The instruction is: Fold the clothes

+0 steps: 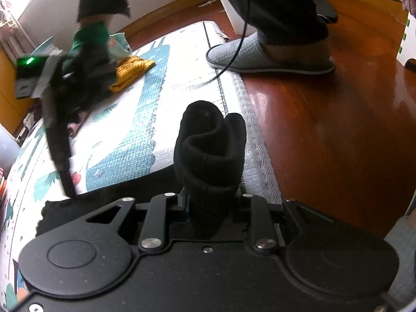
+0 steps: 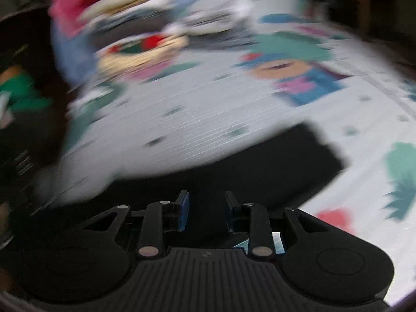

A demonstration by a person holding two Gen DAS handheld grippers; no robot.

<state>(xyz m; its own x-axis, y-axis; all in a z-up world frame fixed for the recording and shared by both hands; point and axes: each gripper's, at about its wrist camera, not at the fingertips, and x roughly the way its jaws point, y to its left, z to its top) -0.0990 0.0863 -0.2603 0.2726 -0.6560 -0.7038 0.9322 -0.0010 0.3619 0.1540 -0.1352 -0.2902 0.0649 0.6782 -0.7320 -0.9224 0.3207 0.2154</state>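
Patterned play mat [image 1: 135, 119] on floor | left gripper [image 1: 208, 202] clenched on bunched black garment [image 1: 210, 153] | right gripper [image 2: 206, 213] released, empty, blurred | advice: regrip free edge squarely before folding.

What you cannot make out from either wrist camera

Your left gripper's [image 1: 208, 200] fingertips are buried in the bunched black knit garment [image 1: 210, 153], so you cannot see the pads. The other gripper [image 1: 59, 98] there is smeared by motion, and the person's leg [image 1: 283, 2] is cut off by the top edge. Your right wrist view is blurred throughout: the pile of clothes [image 2: 124, 33] at the far end of the play mat [image 2: 197, 109] reads only as colour patches, and the black cloth [image 2: 260, 166] has soft edges.
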